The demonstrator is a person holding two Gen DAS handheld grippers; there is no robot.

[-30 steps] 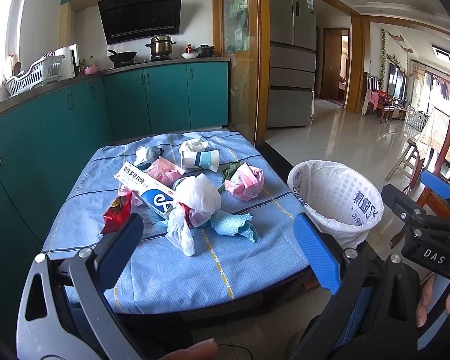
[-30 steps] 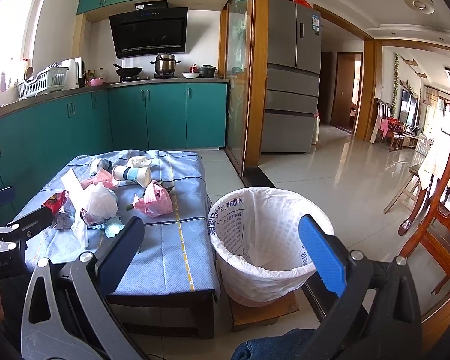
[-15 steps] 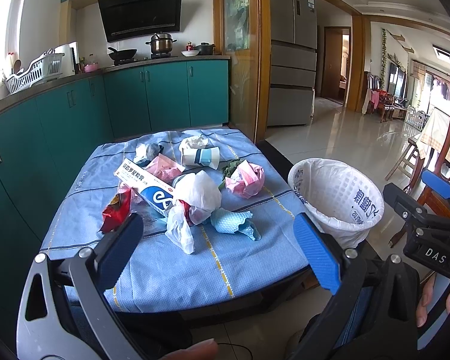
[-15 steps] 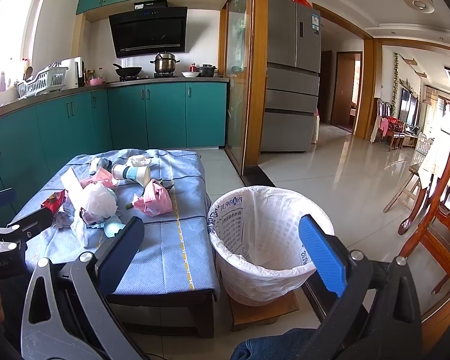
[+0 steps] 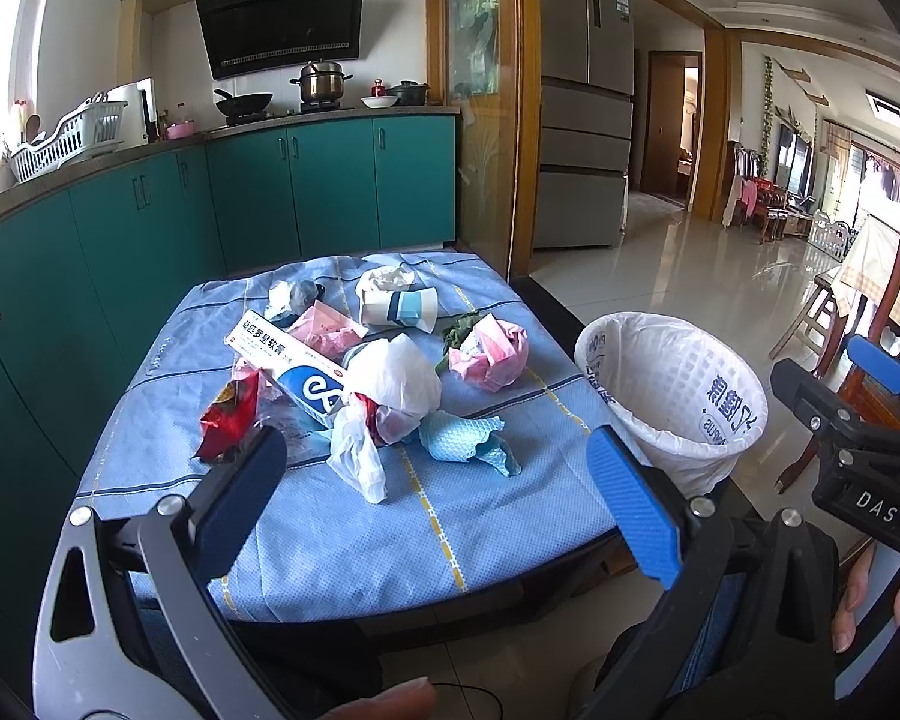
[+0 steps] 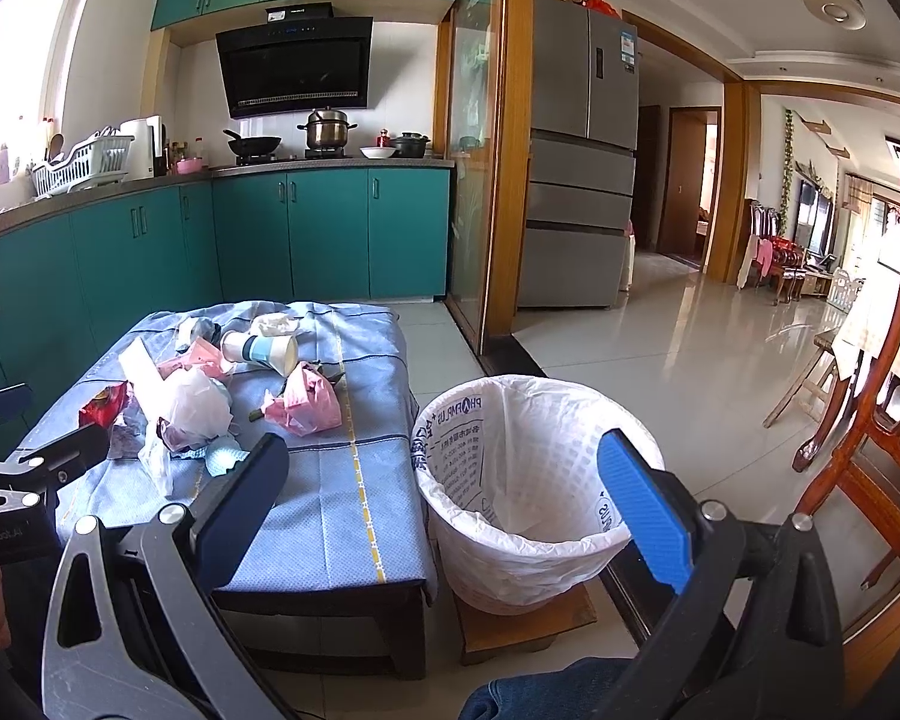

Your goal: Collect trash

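Note:
A low table with a blue cloth [image 5: 342,528] holds a heap of trash: a white plastic bag [image 5: 390,384], a long toothpaste box [image 5: 294,366], a red wrapper [image 5: 228,414], a blue paper towel [image 5: 462,438], a pink crumpled bag [image 5: 492,351], a paper cup [image 5: 399,306]. A white-lined bin [image 5: 672,396] stands right of the table; it also shows in the right wrist view [image 6: 528,480]. My left gripper [image 5: 435,480] is open and empty, short of the table's near edge. My right gripper [image 6: 444,480] is open and empty, in front of the bin.
Teal kitchen cabinets [image 5: 150,222] run along the left and back. A wooden door frame [image 5: 525,120] and fridge [image 5: 588,120] stand behind the table. A wooden chair [image 6: 870,396] stands at the right. Tiled floor [image 6: 660,360] stretches beyond the bin.
The left wrist view has shifted slightly, with the table a little higher in frame. Both grippers stay open; nothing on the table has moved.

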